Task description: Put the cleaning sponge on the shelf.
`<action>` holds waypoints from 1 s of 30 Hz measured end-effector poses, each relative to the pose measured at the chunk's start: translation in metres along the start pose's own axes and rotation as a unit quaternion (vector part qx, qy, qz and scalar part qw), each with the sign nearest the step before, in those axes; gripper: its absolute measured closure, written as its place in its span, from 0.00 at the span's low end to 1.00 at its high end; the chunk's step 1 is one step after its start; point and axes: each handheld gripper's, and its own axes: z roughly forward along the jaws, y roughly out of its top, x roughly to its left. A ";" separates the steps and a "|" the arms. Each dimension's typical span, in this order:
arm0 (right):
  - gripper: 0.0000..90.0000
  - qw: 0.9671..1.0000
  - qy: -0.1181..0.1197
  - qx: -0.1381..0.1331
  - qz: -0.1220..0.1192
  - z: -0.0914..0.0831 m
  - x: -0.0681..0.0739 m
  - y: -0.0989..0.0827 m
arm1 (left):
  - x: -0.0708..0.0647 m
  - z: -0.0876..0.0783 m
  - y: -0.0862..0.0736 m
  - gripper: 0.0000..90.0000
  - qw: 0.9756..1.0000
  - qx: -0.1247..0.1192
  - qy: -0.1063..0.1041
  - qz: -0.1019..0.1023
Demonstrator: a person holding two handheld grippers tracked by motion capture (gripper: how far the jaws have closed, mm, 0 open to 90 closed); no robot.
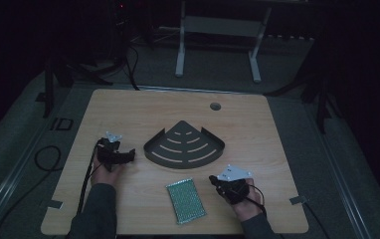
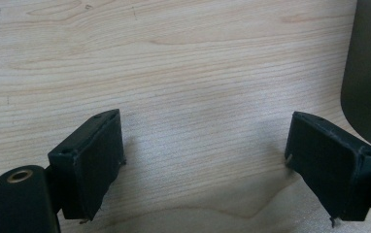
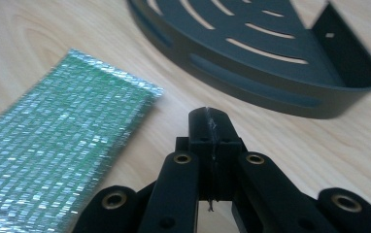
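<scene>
- Right gripper (image 3: 208, 127) has its jaws pressed together with nothing between them, hovering just beside the green scouring pad (image 3: 57, 141) without touching it
- Left gripper (image 2: 205, 160) has its jaws wide apart over bare wood, holding nothing, just left of the shelf
- Scouring pad (image 1: 186, 200) lies flat near the table's (image 1: 257, 124) front edge, between both hands
- Dark slotted corner shelf (image 1: 183, 145) sits mid-table, beyond the pad

wooden table (image 1: 128, 107) with dark corner shelf (image 1: 184, 146), green sponge (image 1: 186, 200)
</scene>
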 end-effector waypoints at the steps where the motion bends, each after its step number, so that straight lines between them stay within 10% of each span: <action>1: 1.00 1.000 0.006 0.001 0.001 0.001 0.002 0.001 | 0.000 0.000 0.000 0.16 1.000 0.000 0.000 0.000; 21: 1.00 0.995 0.086 0.028 -0.049 0.029 0.053 0.008 | 0.000 0.000 0.000 0.16 1.000 0.000 0.000 0.000; 30: 1.00 0.994 0.085 0.045 -0.055 0.035 0.055 0.005 | 0.000 0.000 0.000 0.16 1.000 0.000 0.000 0.000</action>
